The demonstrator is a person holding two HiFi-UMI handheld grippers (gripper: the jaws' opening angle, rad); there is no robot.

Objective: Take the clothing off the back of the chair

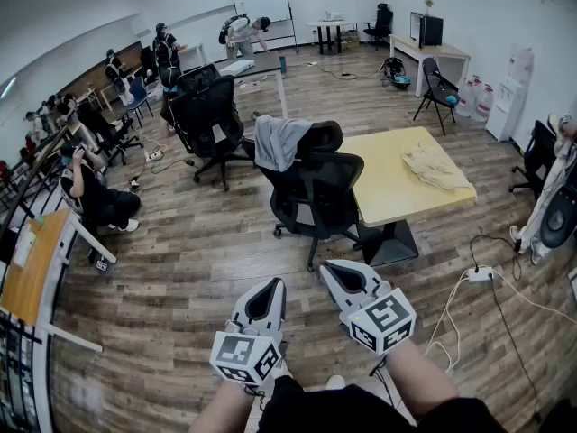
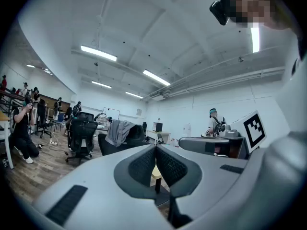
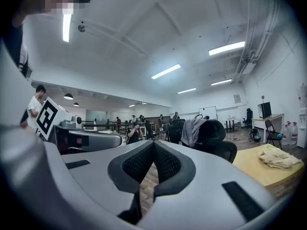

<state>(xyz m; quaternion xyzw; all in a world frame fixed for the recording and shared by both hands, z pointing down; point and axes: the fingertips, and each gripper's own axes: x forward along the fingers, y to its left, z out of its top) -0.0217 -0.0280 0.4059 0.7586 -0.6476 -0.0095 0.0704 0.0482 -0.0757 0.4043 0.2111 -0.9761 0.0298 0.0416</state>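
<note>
A large office with a wood floor [image 1: 180,269] fills the frame. At the bottom centre, the left tongs [image 1: 273,283] and right tongs [image 1: 330,267] sit side by side, both closed tight and empty. Beyond them, at centre, the grey clothing [image 1: 278,141] drapes over the back of a black chair [image 1: 315,192] just beside the yellow surface [image 1: 397,192], where a pale cloth [image 1: 435,165] lies.

Nothing legible: the left hand-held gripper [image 1: 270,284] and right hand-held gripper [image 1: 330,269] bore only black square markers; the white tag [image 1: 219,133] on a black chair [image 1: 206,106] was too small to read.
</note>
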